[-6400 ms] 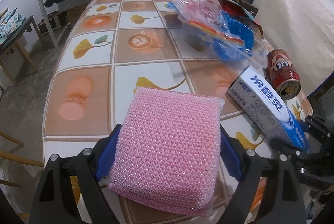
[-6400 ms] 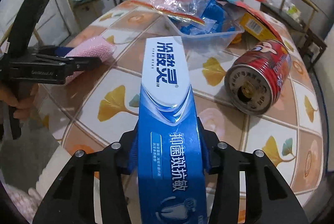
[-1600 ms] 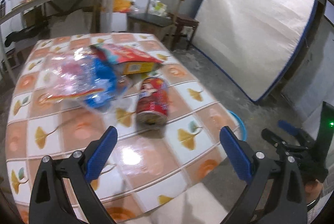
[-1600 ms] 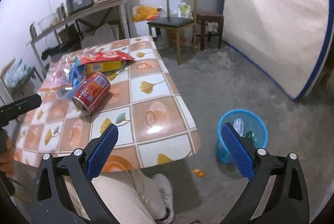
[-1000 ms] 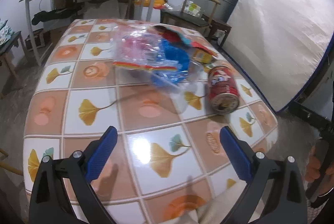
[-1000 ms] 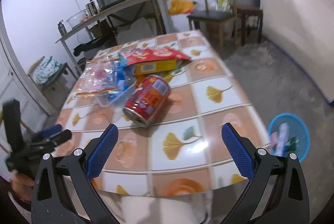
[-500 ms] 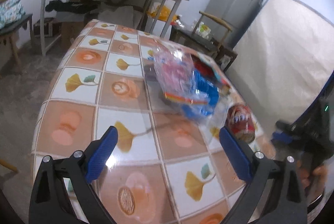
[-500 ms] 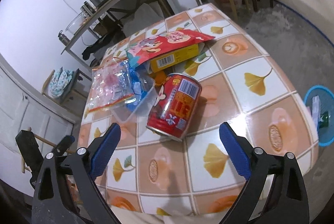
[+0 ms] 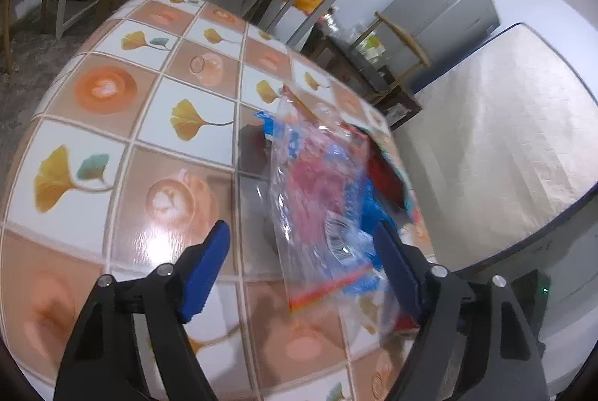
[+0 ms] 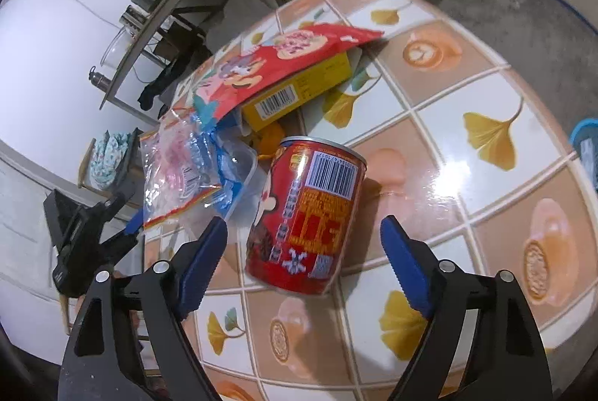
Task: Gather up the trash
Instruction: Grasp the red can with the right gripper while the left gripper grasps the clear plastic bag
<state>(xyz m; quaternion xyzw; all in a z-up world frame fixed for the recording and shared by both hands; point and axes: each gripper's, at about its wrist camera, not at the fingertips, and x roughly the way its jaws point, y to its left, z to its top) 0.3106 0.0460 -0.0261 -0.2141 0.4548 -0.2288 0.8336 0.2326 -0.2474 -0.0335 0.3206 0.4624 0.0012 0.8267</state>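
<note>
A red can (image 10: 306, 214) lies on its side on the tiled table (image 10: 486, 139). My right gripper (image 10: 303, 264) straddles its near end; the jaws are closing and the blue pads stand clear of the can on both sides. A crinkled clear plastic bag (image 9: 321, 206) with pink and blue contents rests on a clear tub. My left gripper (image 9: 302, 270) has the bag's near end between its fingers; its jaws are closing, and the pads do not press on the bag. In the right wrist view the bag (image 10: 179, 173) shows left of the can, with the left gripper (image 10: 93, 233) just beyond.
A red snack bag (image 10: 284, 64) lies over a yellow box (image 10: 299, 94) behind the can, beside the clear tub (image 10: 243, 176). A blue waste basket (image 10: 586, 147) stands on the floor past the table's right edge. A mattress (image 9: 504, 139) leans against the wall.
Both grippers came in lower and closer over the table. The left one now frames the plastic bag, the right one the red can. Both sets of jaws have narrowed.
</note>
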